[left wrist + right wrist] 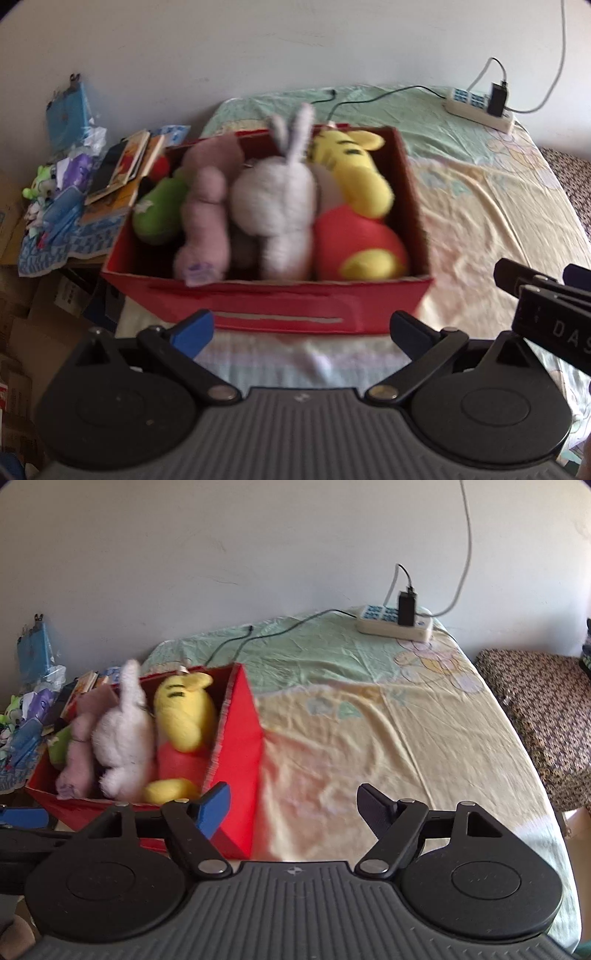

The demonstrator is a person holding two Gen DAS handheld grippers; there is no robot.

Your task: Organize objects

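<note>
A red fabric box (280, 306) (240, 749) stands on the bed, packed with several plush toys: a white rabbit (284, 199) (125, 734), a yellow and red bear (354, 206) (184, 720), a pink toy (207, 206) (79, 753) and a green one (159, 210). My left gripper (301, 330) is open just in front of the box's near wall, holding nothing. My right gripper (293, 806) is open beside the box's right corner, over the sheet, also holding nothing. The right gripper's body (546, 306) shows at the right edge of the left wrist view.
A pastel bed sheet (388, 720) covers the mattress. A white power strip (395, 622) (480, 107) with a black charger and cables lies at the far end by the wall. A cluttered side table (74, 184) with books and bags stands left of the box. A patterned seat (546, 709) is at the right.
</note>
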